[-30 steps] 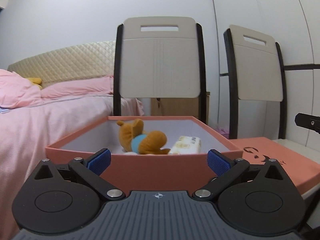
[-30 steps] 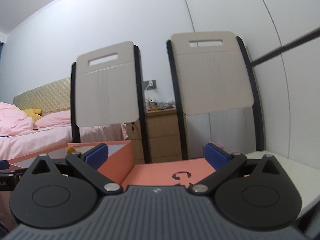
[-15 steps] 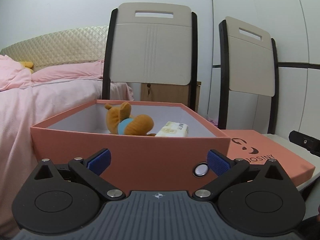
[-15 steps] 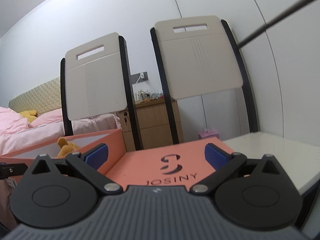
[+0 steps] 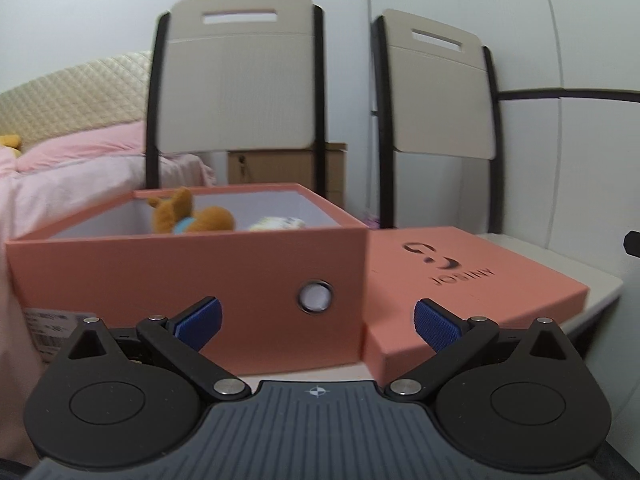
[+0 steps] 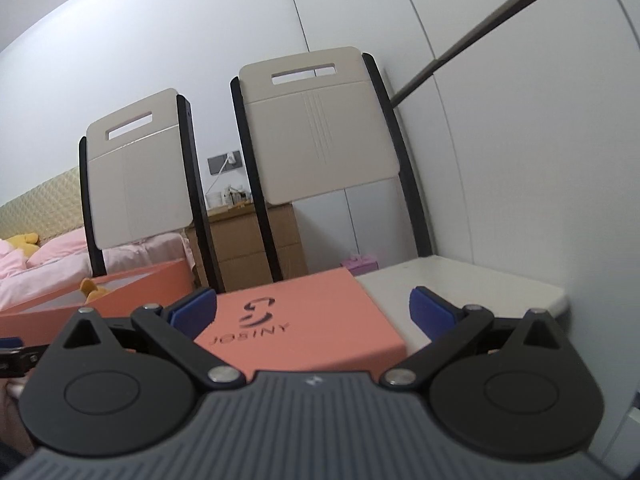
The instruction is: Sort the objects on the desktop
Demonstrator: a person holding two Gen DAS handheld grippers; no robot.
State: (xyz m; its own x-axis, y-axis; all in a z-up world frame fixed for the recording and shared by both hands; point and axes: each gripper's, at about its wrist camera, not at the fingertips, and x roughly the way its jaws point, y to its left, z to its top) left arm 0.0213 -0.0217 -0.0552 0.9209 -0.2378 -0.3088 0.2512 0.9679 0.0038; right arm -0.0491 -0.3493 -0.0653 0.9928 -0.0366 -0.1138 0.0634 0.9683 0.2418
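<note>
A white desk (image 6: pixel 460 284) stands against a pale wall, with two folding chairs, a wooden cabinet and a pink bed beyond it.

Nearest are the two grippers, both level and low at the desk's front edge, looking forward along their fingers. The left gripper (image 5: pixel 318 318) has its jaws spread wide with nothing between them, and faces the front wall of the open salmon box (image 5: pixel 192 276), close to it. The right gripper (image 6: pixel 312 312) is likewise spread and empty, aimed at the lid (image 6: pixel 304 320), which lies flat just right of the box and touching it, reaching toward the desk's right edge.

Further in, a brown plush toy (image 5: pixel 192 218) and a pale packet (image 5: pixel 278 223) lie inside the box, so the sorting looks mostly done and the lid probably comes next.

The risk, I'd say, is the low approach: a finger could shove the lid or the box across the desk rather than grip it. The lid is broad and flat, and a pinch at one edge might let it tilt and slip.
</note>
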